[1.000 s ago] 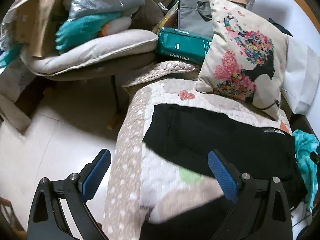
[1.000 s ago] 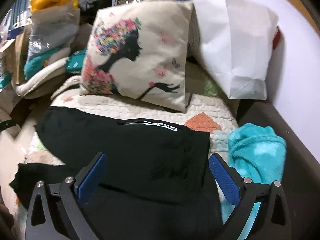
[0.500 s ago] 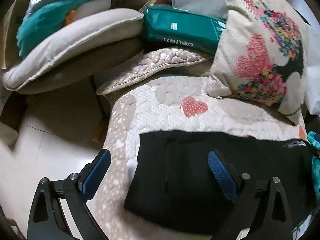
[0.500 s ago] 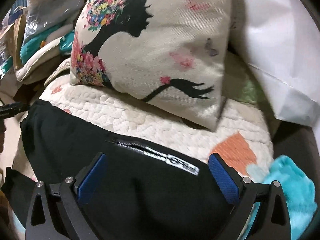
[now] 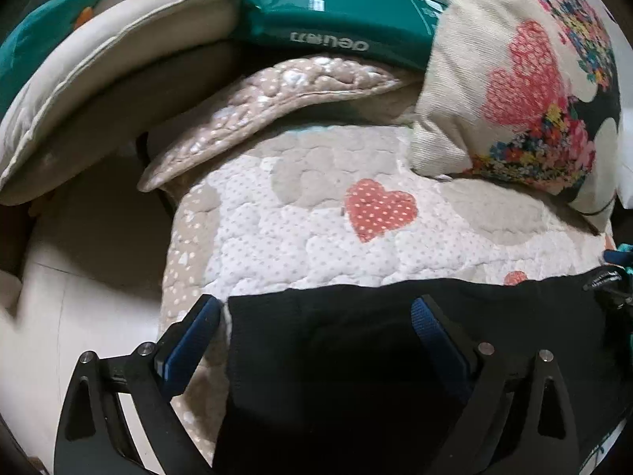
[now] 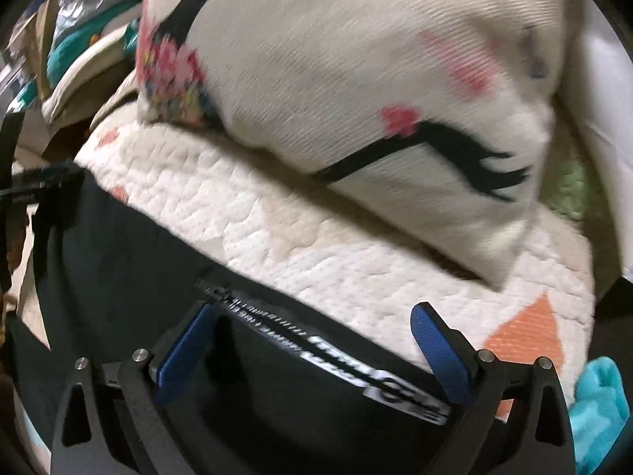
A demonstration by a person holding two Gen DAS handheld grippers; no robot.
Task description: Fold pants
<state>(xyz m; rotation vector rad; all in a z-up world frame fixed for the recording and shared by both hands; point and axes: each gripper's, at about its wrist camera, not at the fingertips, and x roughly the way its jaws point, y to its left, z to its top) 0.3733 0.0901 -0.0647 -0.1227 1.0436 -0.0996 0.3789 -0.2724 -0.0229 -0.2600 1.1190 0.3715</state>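
Black pants (image 5: 356,356) lie flat on a quilted heart-pattern cover (image 5: 300,233). My left gripper (image 5: 316,336) is open, low over the pants' left end, its jaws straddling the far edge of the fabric. My right gripper (image 6: 316,340) is open, low over the other end of the pants (image 6: 277,376), where a white printed label strip (image 6: 356,352) runs along the far edge. Neither gripper holds fabric. The right gripper's tip shows at the right edge of the left wrist view (image 5: 613,277).
A floral cushion (image 5: 526,91) (image 6: 356,87) leans at the back of the cover. A green package (image 5: 336,23) and beige cushions (image 5: 99,79) are stacked behind to the left. A teal cloth (image 6: 601,407) lies at the right. The floor (image 5: 71,297) drops off to the left.
Both grippers have moved forward and down toward the far edge of the pants, which now fills the lower part of each view. Both stay open.
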